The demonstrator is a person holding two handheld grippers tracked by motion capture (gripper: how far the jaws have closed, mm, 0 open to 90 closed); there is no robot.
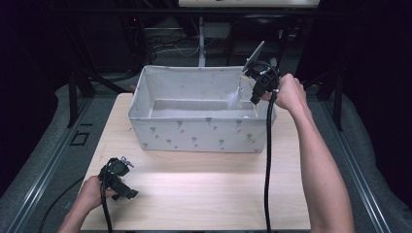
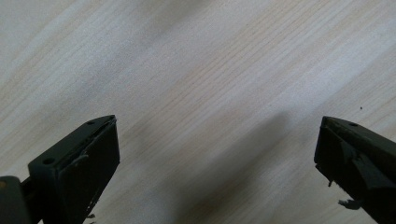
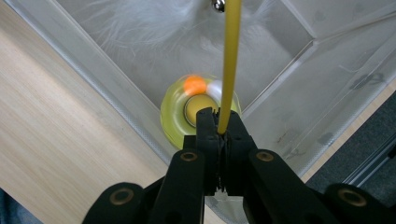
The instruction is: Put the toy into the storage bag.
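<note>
Nearest, left gripper (image 1: 127, 178) parked low over the near-left of the table (image 1: 204, 194), jaws spread wide, nothing between them, just bare wood under it. Further back, fabric bin (image 1: 194, 133) sitting at the far side of the table. Right gripper (image 3: 219, 135) up over the bin's far-right corner, clamped tight on a thin yellow stick (image 3: 229, 60) with white feathers (image 3: 149, 23) at its end, probably a cat wand. Yellow ring toy (image 3: 175, 119) lying in the bin's corner below. Looks like mid-drop: wand not let go yet, left side idle.
</note>
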